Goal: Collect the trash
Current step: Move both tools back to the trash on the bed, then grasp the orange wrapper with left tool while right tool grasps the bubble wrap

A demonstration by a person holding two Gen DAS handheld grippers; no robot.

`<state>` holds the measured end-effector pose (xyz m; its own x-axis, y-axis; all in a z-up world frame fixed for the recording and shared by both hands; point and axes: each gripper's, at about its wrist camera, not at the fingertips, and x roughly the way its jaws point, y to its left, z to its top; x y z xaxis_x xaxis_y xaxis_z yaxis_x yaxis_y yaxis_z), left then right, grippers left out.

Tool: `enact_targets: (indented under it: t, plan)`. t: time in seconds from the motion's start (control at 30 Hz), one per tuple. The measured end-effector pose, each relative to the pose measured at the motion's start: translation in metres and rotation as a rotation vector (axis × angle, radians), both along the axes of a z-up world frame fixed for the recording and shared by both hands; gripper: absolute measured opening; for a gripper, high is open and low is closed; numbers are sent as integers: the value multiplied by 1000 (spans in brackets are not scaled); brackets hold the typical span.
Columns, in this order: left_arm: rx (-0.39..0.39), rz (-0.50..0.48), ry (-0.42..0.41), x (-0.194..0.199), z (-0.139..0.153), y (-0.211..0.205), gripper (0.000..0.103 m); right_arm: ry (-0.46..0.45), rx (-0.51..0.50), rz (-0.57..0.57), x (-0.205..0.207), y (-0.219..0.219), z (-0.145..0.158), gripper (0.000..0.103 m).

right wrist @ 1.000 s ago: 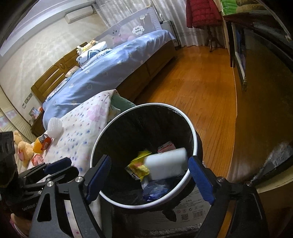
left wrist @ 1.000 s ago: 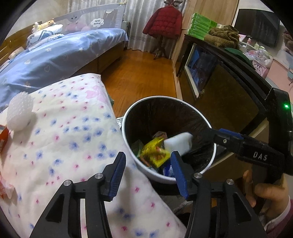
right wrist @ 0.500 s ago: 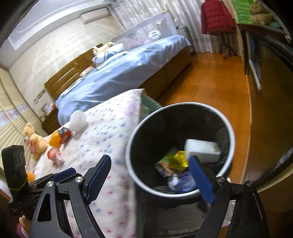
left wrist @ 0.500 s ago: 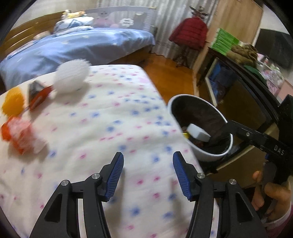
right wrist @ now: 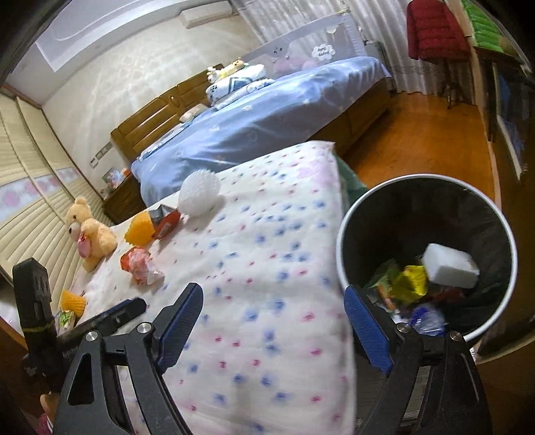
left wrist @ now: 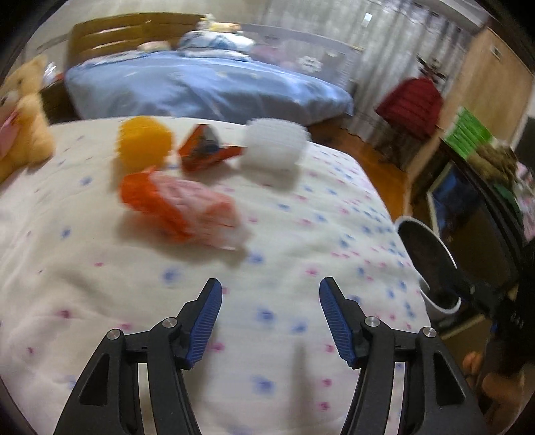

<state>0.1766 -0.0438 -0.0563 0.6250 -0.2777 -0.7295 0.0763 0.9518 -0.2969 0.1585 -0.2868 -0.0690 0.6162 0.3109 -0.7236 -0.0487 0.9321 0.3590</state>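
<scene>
Left tool [left wrist: 270, 316] swung from bin [left wrist: 422, 231] toward wrappers [left wrist: 180, 204].

Bedroom, warm indoor light, wood floor.
Landmark: blue bed [right wrist: 267, 123] with a wooden headboard [right wrist: 160, 110]. Pillows [right wrist: 240, 83] at its head end, a grey mesh bed rail [right wrist: 301, 50] along its far side, sheer curtains [right wrist: 291, 20] behind the rail. Cream wall [right wrist: 110, 73] behind the headboard, with an air conditioner [right wrist: 205, 13] high up. Orange-brown wood floor [right wrist: 418, 134] off the bed's foot end; red jacket [right wrist: 434, 30] hanging on a stand beyond it. Dark cabinet [left wrist: 474, 214] across the floor from the bed, green boxes [left wrist: 468, 134] stacked on top. Floral quilt [right wrist: 267, 251] in front of the bed, teddy bear [right wrist: 90, 234] on it.
</scene>
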Motion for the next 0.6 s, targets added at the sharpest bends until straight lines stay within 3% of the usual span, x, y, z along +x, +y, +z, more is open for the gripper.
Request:
enact_targets:
  t: [0.2,0.6]
  plan:
    - [-29,85,17,11,2,29,63,10,5,38,7,21,-6,88]
    - [-91,127,89,61,-12,39,68,27,65,56,59,45,-22,88]
